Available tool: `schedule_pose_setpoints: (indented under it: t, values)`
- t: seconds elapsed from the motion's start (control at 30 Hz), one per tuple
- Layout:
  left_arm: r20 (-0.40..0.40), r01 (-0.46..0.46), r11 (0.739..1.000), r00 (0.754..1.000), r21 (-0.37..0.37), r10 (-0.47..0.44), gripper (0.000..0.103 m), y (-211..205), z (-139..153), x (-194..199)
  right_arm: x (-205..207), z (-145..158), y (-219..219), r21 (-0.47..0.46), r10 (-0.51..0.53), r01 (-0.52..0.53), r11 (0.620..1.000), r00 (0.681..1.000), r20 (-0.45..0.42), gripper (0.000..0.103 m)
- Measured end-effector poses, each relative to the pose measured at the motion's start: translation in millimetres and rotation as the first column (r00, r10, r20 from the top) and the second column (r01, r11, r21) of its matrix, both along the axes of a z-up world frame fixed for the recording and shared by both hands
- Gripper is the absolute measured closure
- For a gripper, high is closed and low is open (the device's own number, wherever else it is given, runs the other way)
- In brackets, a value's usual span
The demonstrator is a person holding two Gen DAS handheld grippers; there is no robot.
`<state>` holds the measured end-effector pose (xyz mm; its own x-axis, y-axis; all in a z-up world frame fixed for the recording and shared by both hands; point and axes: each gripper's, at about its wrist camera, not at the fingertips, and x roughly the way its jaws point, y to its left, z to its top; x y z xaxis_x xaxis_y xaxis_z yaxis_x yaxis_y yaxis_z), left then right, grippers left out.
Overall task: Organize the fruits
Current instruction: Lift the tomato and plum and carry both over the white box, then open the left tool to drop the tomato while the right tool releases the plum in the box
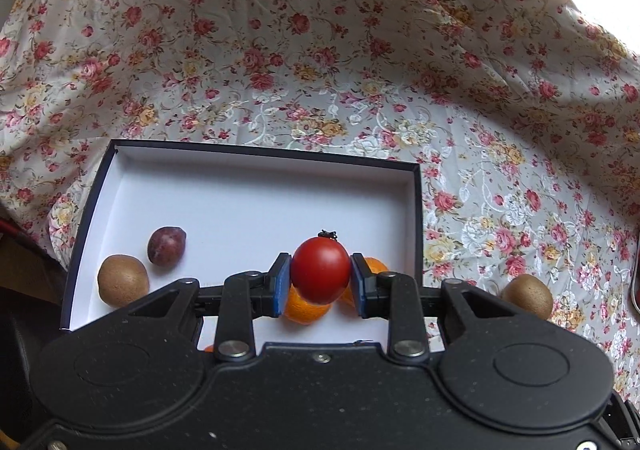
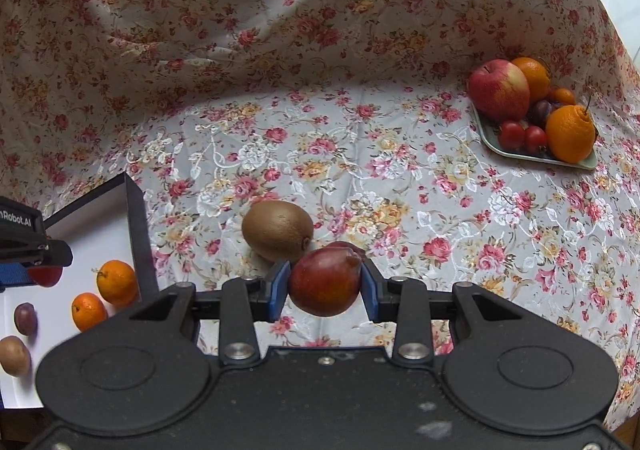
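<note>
Gripping tomato [image 1: 320, 270] and red pear [image 2: 324, 282]

A red tomato [image 1: 320, 270] hangs clamped over the white box [image 1: 224, 206] holding a kiwi [image 1: 123, 281], plum [image 1: 166, 246] and two oranges [image 2: 116, 283]. A red pear [image 2: 325, 281] is gripped above the floral desk, beside another kiwi [image 2: 277, 230].

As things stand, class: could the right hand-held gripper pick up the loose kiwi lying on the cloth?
Probably not yet: the right hand-held gripper is already shut on a red pear. The kiwi lies unobstructed just beyond.
</note>
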<state>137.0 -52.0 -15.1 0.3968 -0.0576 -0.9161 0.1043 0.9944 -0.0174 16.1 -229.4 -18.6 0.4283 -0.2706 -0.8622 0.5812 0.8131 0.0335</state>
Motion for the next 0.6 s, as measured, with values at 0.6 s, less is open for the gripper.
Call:
schedule_pose_setpoints:
  t: [0.6]
  values:
    - [0.033, -0.176, 0.983, 0.984, 0.058, 0.174, 0.063, 94, -16, 40, 66, 7, 114, 0.025, 0.263, -0.270, 0.963, 0.953, 0.147, 0.066]
